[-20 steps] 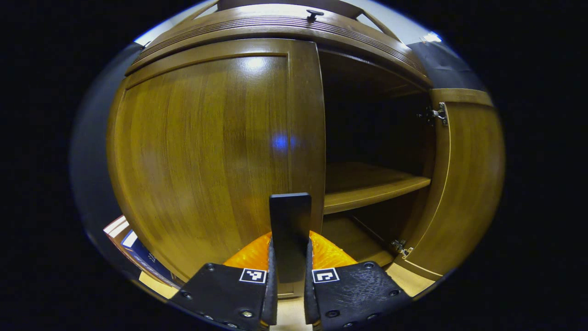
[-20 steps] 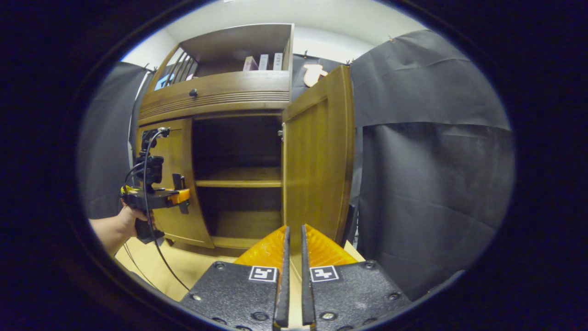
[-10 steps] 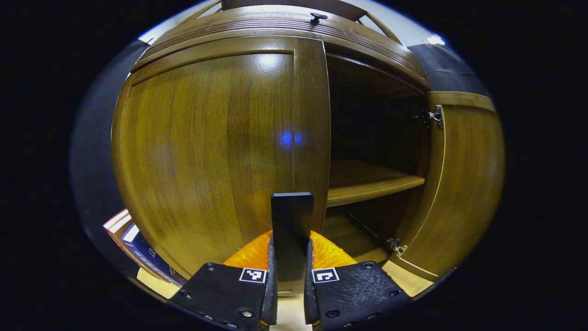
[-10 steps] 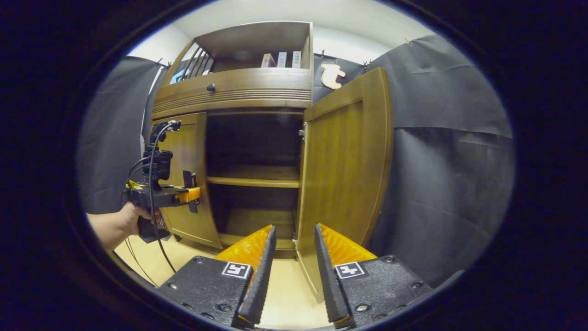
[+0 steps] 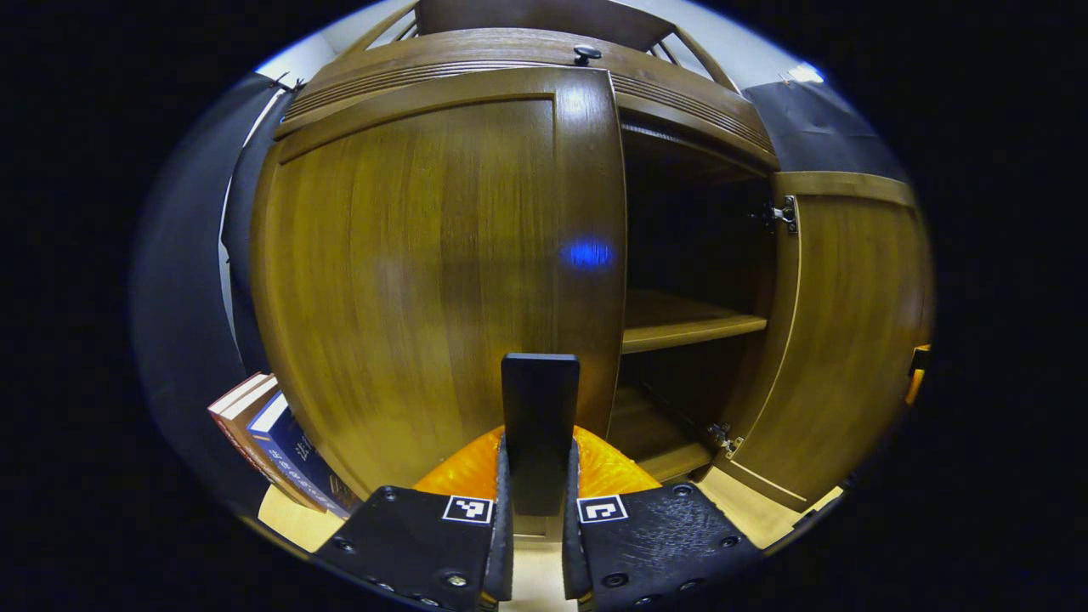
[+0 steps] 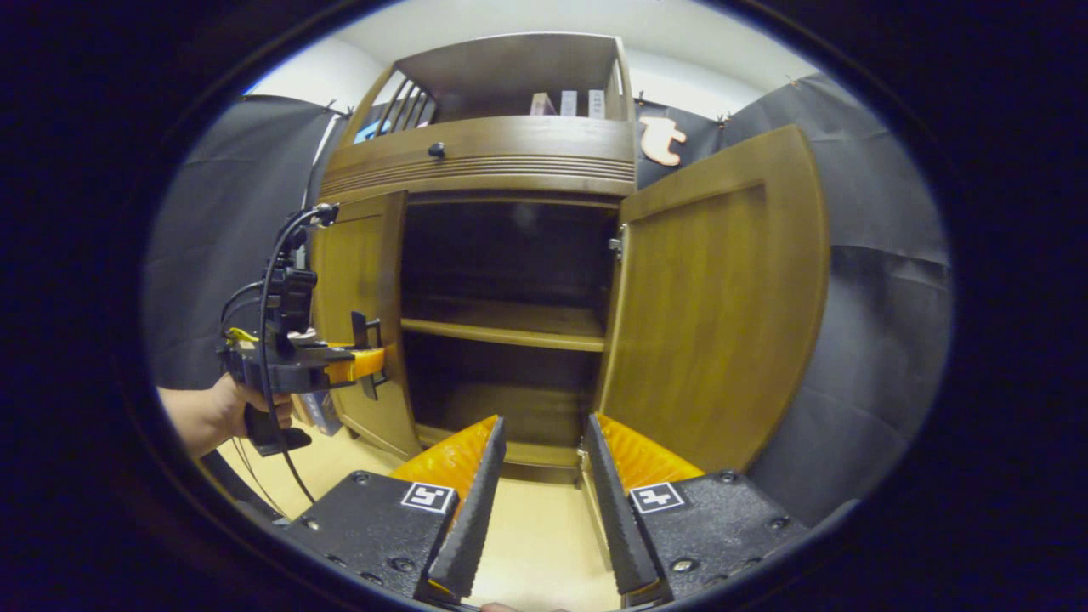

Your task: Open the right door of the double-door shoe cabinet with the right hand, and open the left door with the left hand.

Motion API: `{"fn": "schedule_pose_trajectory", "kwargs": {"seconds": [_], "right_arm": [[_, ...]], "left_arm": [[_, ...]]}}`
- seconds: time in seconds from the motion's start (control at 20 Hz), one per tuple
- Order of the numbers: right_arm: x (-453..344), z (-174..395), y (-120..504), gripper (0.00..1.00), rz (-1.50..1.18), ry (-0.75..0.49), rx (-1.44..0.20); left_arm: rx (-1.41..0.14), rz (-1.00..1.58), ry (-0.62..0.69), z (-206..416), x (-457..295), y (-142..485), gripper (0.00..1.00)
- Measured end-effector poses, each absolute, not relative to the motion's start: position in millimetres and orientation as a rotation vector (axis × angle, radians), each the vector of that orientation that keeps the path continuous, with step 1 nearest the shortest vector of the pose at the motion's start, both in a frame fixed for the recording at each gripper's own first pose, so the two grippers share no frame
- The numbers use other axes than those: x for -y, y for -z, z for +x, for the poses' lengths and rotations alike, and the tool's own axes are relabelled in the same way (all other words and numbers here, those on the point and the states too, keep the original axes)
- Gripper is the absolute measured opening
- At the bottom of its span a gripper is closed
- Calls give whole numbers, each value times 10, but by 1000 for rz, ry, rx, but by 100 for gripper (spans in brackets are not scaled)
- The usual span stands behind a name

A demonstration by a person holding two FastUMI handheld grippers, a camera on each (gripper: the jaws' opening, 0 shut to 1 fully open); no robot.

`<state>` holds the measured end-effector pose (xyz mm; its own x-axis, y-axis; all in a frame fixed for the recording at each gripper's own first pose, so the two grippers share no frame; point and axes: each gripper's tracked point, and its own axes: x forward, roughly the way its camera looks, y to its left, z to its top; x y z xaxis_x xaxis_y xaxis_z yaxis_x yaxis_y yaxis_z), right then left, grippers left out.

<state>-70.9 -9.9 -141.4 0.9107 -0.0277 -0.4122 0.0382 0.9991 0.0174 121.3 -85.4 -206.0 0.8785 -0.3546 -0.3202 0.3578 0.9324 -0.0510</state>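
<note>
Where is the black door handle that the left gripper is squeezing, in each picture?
Left gripper view: the black handle stands upright at bottom centre, between the left gripper's fingers, on the left door.
Right gripper view: it sits at middle left, on that door's edge.
Shared landmark: the middle shelf inside the cabinet.
</note>
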Motion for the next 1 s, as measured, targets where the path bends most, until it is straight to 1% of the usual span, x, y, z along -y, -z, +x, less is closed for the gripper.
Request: {"fn": "schedule_pose_trajectory", "kwargs": {"seconds": [0.1, 0.2, 0.25, 0.3, 0.35, 0.4, 0.65, 1.0], "right_arm": [[28, -660, 1415, 65, 11, 7, -422], [-26, -624, 1438, 77, 4, -17, -423], [-55, -608, 1446, 73, 3, -27, -424], [-81, -581, 1456, 74, 3, -34, -424], [-108, -577, 1466, 79, 3, -43, -425], [-137, -554, 1469, 74, 2, -53, -425], [-332, -440, 1504, 74, 4, -119, -421], [-512, -339, 1483, 74, -11, -191, -400]], "left_arm": [[-335, 16, 368, 1164, 817, 2057, 22], [-339, 11, 364, 1108, 782, 2051, 22], [-340, 8, 361, 1074, 759, 2043, 22], [-341, 8, 356, 1036, 728, 2044, 22], [-339, 9, 352, 1000, 697, 2039, 22], [-339, 12, 351, 961, 668, 2033, 22], [-337, 14, 343, 772, 496, 2011, 22], [-334, -9, 283, 553, 233, 1979, 22]]}}
